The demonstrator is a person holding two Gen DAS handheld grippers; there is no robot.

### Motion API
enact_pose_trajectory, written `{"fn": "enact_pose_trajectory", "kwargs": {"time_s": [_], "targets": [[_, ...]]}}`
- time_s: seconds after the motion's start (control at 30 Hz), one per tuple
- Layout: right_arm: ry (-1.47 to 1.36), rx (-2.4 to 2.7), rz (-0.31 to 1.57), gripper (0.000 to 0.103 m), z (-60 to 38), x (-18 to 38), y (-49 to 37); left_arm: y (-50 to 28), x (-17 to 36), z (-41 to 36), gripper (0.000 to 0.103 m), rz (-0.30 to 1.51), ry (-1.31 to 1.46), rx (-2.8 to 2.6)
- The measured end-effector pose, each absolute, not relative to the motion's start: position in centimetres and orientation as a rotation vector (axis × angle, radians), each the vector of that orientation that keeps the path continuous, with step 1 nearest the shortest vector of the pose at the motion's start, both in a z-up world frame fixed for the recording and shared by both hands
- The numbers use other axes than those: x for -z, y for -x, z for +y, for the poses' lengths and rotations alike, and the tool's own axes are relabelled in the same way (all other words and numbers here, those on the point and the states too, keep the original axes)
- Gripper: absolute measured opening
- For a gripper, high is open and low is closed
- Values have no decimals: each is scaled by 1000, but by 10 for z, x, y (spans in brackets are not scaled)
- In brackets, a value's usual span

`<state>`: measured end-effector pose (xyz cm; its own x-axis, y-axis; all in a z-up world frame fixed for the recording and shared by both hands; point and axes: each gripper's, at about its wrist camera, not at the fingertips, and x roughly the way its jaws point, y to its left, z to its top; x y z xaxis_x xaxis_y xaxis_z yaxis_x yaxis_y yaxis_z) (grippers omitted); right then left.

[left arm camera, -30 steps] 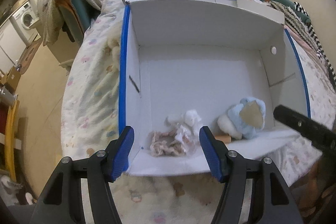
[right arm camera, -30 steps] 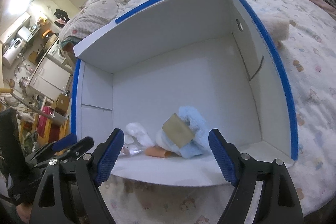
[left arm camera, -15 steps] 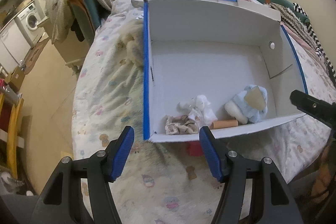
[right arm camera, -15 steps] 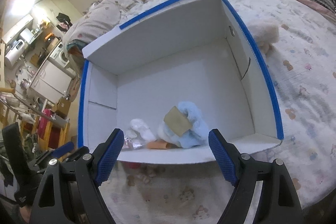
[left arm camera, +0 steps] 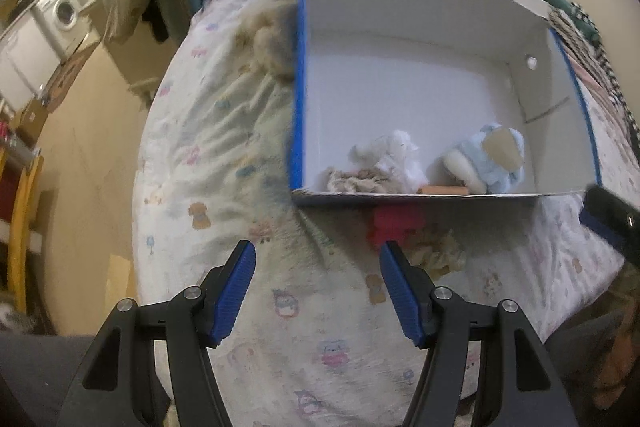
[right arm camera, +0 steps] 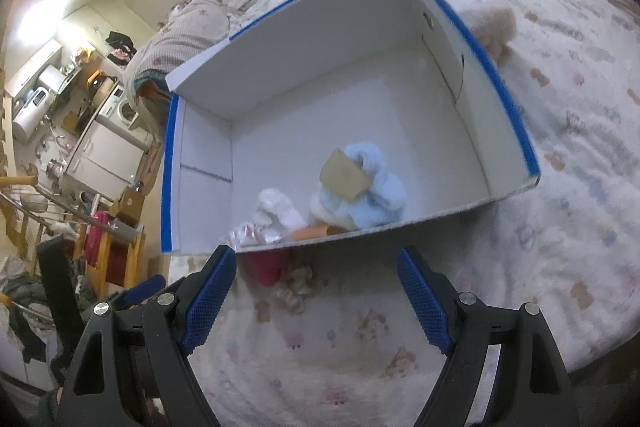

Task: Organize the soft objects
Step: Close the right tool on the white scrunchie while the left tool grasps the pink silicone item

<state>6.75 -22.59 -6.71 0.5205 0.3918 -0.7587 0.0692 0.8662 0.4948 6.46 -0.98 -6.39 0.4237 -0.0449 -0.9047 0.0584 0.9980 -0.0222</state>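
A white cardboard box [left arm camera: 400, 75] with blue-taped edges lies on the bed; it also shows in the right wrist view [right arm camera: 360, 115]. Inside at its near wall lie a light blue plush [left arm camera: 490, 163] [right arm camera: 360, 187], a white soft toy [left arm camera: 394, 155] [right arm camera: 276, 207], a beige crumpled cloth [left arm camera: 352, 181] and an orange piece [left arm camera: 442, 190]. A red soft item [left arm camera: 394, 223] [right arm camera: 270, 267] and a cream fluffy item [left arm camera: 434, 251] [right arm camera: 294, 285] lie on the bed in front of the box. My left gripper [left arm camera: 316, 291] and right gripper [right arm camera: 316, 299] are open and empty, held above the bedspread.
A beige furry toy [left arm camera: 272, 43] [right arm camera: 492, 25] lies on the bed beside the box's far side wall. Pillows and blankets are piled at the head of the bed. The bed's left edge drops to the floor, with a washing machine [left arm camera: 64, 13] beyond.
Both grippers have pulled back from the box, still open. The red and cream items in front of the box have come into view.
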Motion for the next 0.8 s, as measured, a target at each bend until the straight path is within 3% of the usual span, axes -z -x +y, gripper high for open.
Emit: {"fn": "enact_pose_trajectory", "kwargs": {"time_s": [0.3,0.57,0.73,0.8], "targets": [[-471,-282,1104,88,-193,87,-74,-74,81,18,61,1217,123,-42],[-295,-286,1298,87,-132,137,-107,-79,87,28,61,1253,193,-68],[-219,-304,1331,73,-100,151,-120,-79,88,39,61,1252,213,-82],[-190,-312,1342,49,-93,154,-122,-79,90,42,61,1254,211,-89]]}}
